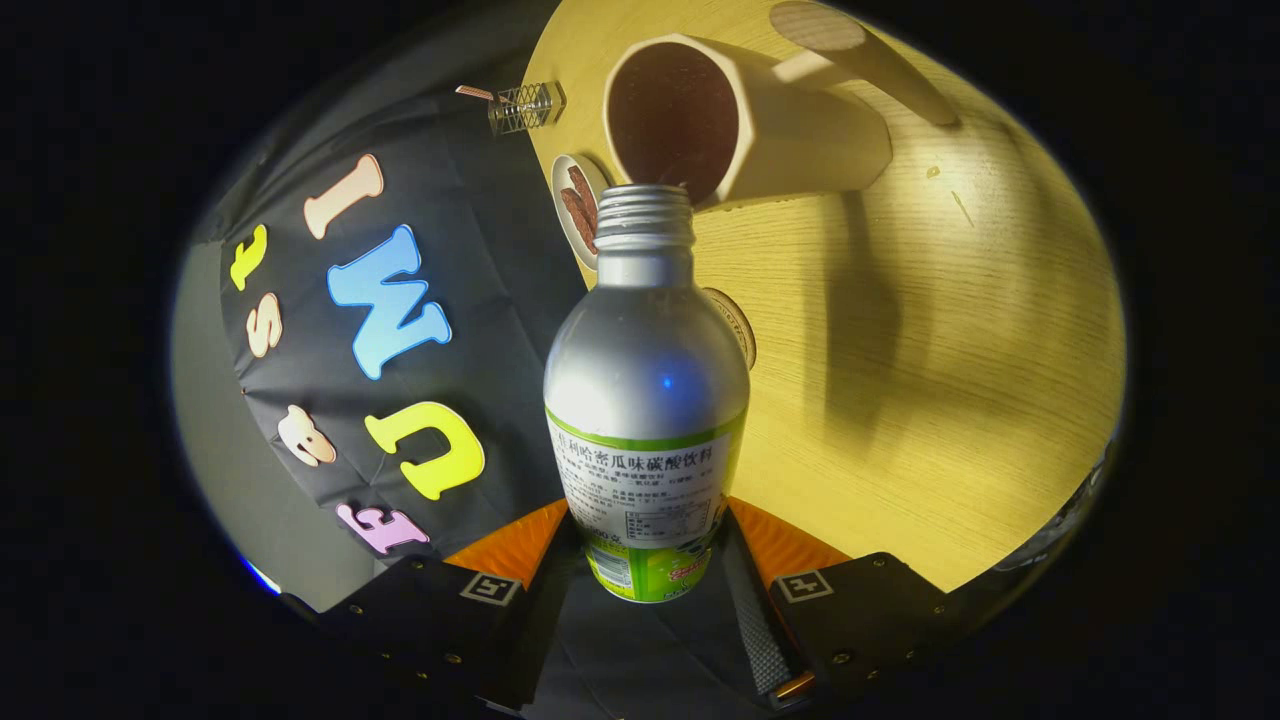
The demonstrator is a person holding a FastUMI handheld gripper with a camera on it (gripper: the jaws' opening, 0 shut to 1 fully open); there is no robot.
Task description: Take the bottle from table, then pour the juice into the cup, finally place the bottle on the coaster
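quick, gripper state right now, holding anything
gripper: shut on the bottle, both fingers pressing its lower body, open mouth tipped at the cup.

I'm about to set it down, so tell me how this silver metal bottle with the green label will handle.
The silver metal bottle with the green label, gripped between the fingers, looks rigid. Its smooth skin may slip. Uncapped and tilted toward the cream-coloured cup, it could spill. Tall and narrow, it may tip on release.
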